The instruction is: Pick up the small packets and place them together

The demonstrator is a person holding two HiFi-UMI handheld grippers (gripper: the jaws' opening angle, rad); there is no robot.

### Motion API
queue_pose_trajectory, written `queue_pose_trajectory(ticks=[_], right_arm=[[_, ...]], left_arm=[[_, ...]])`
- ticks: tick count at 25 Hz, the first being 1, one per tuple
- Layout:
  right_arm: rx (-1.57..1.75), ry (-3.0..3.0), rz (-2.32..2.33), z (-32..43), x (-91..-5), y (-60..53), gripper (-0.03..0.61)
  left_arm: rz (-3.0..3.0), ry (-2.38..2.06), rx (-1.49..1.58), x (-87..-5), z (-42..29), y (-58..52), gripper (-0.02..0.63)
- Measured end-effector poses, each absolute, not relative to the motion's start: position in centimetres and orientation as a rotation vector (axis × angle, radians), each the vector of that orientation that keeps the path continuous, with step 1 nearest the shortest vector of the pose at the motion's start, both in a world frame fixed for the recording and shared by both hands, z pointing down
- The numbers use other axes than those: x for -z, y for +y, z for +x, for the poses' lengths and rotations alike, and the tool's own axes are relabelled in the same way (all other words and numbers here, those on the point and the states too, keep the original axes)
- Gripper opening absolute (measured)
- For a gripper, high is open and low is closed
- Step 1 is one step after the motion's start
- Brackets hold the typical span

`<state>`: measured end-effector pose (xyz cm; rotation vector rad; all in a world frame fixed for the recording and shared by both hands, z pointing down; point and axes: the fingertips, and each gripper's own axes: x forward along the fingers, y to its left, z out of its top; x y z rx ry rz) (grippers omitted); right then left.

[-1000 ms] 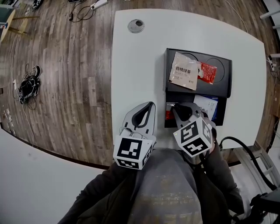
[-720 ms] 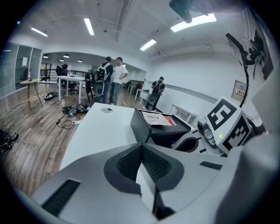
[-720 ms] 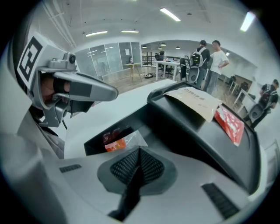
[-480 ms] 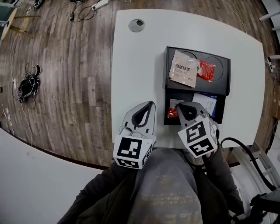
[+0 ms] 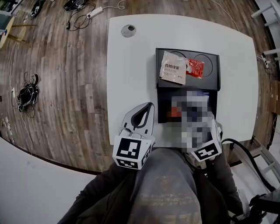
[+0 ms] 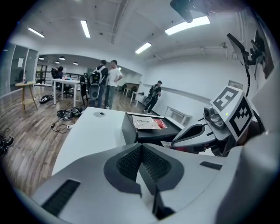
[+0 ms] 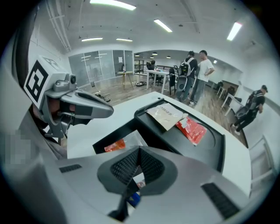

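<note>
Two packets lie together on the raised top of the black tray: a beige packet w/ dark print and a red packet, edges overlapping. The top has two round recesses; the packets partly cover them.

The right gripper hangs over the tray's lower compartment, jaws clamped on a small packet, white w/ a bit of blue and red showing btwn the ribbed pads. Its own view shows more in the lower compartment, just ahead of the jaws: an orange-red packet and a pale wrapper touching it. The step wall of the tray stands btwn that compartment and the top where the beige and red ones lie.

The left gripper has its jaws pressed together w/ nothing in them. It sits over the white table just left of the tray, apart from it.

In the head view a mosaic patch covers the lower compartment and the right gripper's jaws, so only its marker cube shows there. In the left gripper view the right gripper blocks most of that compartment.

Other things around: a round grommet at the table's far end, cables and a power strip on the wood floor, several people standing in the bkgd by other tables.
</note>
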<state>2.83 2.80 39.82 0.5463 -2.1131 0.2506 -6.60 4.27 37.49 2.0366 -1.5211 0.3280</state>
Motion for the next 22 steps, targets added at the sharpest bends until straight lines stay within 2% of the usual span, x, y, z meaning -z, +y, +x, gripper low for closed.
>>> queue_pose_trajectory(ticks=[13,22], right_arm=[[-0.186,-2.169,0.717,5.4,-33.2,-0.2,0.003],[-0.280,-2.128,0.586,4.1,-38.4,2.9,0.004]], left_arm=[[2.147,-1.491,-0.282,-34.5,-4.3,2.7,0.003],[2.107,-1.477,-0.315,-36.0,-4.6,3.4,0.003]])
